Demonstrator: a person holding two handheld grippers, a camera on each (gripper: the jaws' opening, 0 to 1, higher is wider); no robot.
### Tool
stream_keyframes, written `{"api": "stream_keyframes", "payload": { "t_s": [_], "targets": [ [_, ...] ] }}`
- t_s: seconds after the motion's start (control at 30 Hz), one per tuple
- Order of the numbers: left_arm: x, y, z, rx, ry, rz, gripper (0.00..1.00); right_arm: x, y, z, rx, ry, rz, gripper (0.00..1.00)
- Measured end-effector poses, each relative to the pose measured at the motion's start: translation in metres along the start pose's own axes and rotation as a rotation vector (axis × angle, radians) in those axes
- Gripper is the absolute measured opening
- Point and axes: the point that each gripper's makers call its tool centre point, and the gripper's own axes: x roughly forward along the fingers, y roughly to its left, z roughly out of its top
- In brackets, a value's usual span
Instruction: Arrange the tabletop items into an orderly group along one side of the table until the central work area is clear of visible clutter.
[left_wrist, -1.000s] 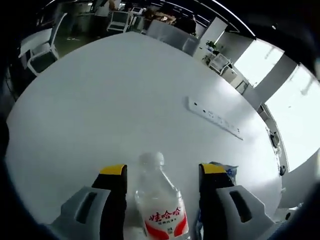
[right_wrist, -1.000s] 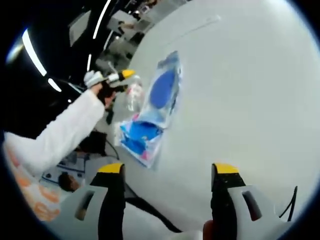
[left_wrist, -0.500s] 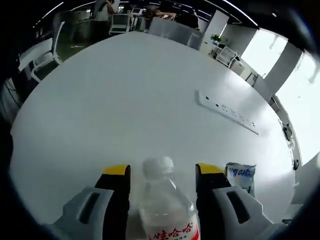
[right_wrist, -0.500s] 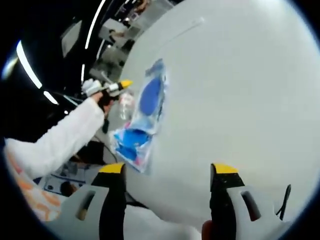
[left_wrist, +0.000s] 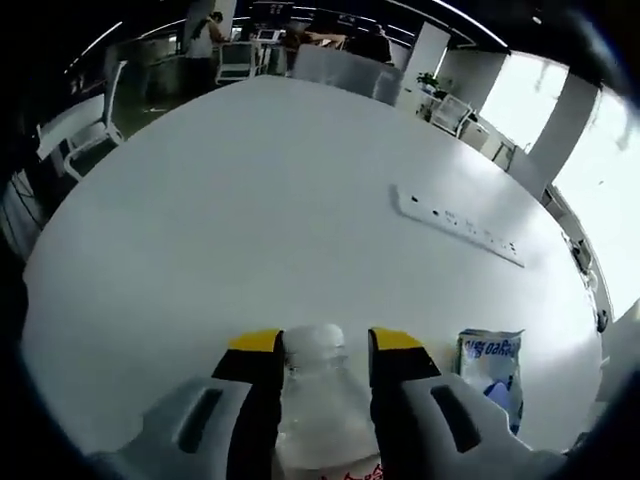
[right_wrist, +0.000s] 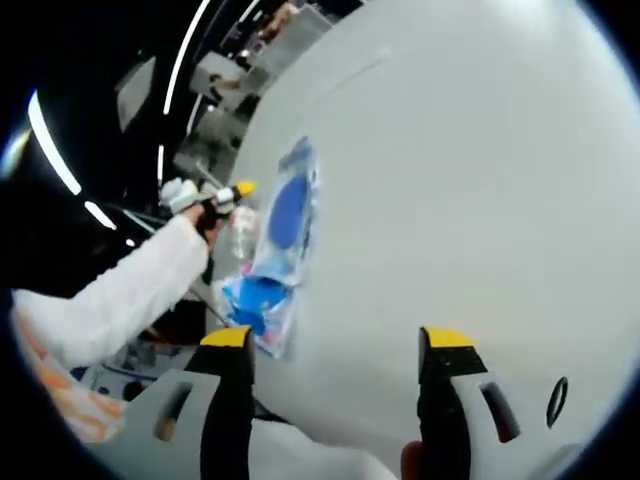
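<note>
A clear water bottle (left_wrist: 318, 400) with a white cap and a red-and-white label stands between the yellow-tipped jaws of my left gripper (left_wrist: 320, 345), which is shut on it near the table's near edge. Beside it, to the right, lies a blue-and-white snack packet (left_wrist: 492, 362). In the right gripper view that same left gripper (right_wrist: 222, 193) is small at the left, held by a hand in a white sleeve, with the bottle (right_wrist: 235, 226) and a long blue packet (right_wrist: 277, 240) next to it. My right gripper (right_wrist: 336, 340) is open over bare white table, nothing between its jaws.
A white power strip (left_wrist: 458, 224) lies on the large white table (left_wrist: 230, 200) toward the far right. Office chairs (left_wrist: 85, 140) and people stand beyond the far edge. A dark cable loop (right_wrist: 556, 400) lies at the lower right of the right gripper view.
My left gripper's jaws have closed in on the bottle, which now sits deeper between them. The right gripper view has shifted, so the blue packet appears smaller and farther left.
</note>
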Motion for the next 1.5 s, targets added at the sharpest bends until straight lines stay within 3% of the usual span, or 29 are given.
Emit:
{"api": "stream_keyframes", "payload": {
  "t_s": [0.23, 0.4, 0.73, 1.0, 1.1, 1.37, 1.5],
  "targets": [
    [-0.001, 0.001, 0.001, -0.15, 0.009, 0.006, 0.22, -0.004, -0.002, 0.002, 0.009, -0.023, 0.004, 0.65],
    [-0.012, -0.008, 0.005, -0.096, 0.036, -0.029, 0.21, -0.01, 0.004, 0.009, 0.042, -0.07, 0.04, 0.64],
    [-0.075, -0.024, 0.049, -0.048, -0.115, -0.121, 0.2, -0.021, 0.012, 0.008, 0.035, -0.125, 0.072, 0.64],
    [-0.119, -0.035, 0.051, 0.024, -0.193, -0.175, 0.2, -0.029, 0.016, -0.005, 0.009, -0.147, 0.093, 0.64],
    [-0.133, -0.044, 0.047, 0.107, -0.217, -0.206, 0.21, -0.032, 0.015, -0.01, -0.003, -0.15, 0.097, 0.64],
    [-0.15, -0.043, 0.043, 0.174, -0.25, -0.228, 0.2, -0.044, 0.013, -0.012, 0.011, -0.194, 0.108, 0.64],
    [-0.158, -0.042, 0.05, 0.206, -0.284, -0.231, 0.2, -0.051, 0.017, -0.006, 0.037, -0.234, 0.128, 0.64]
  ]
}}
